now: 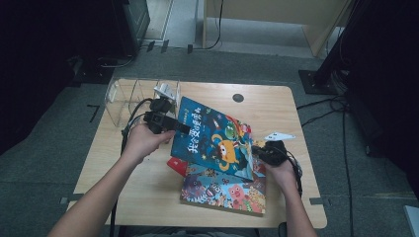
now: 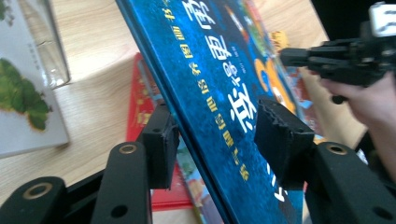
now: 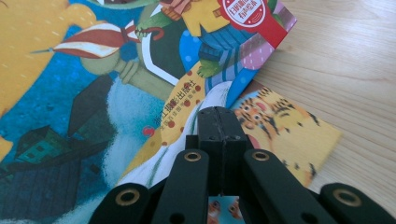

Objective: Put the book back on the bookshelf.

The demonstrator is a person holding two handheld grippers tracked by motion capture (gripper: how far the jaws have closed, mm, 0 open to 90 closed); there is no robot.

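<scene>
High view showed the blue book point(image 1: 217, 140) tilted up off the stack on the table point(image 1: 148, 187) — left tool point(image 1: 184, 129) straddling its spine edge, half-open; right tool point(image 1: 257, 152) shut, propping the far corner.

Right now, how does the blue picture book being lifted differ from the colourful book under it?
The blue book is tilted, one edge raised between the left hand-held gripper's jaws; the colourful book lies flat on the table. The blue book's cover is mostly dark blue; the colourful book's is crowded with many-coloured creatures. Both are illustrated picture books.
</scene>
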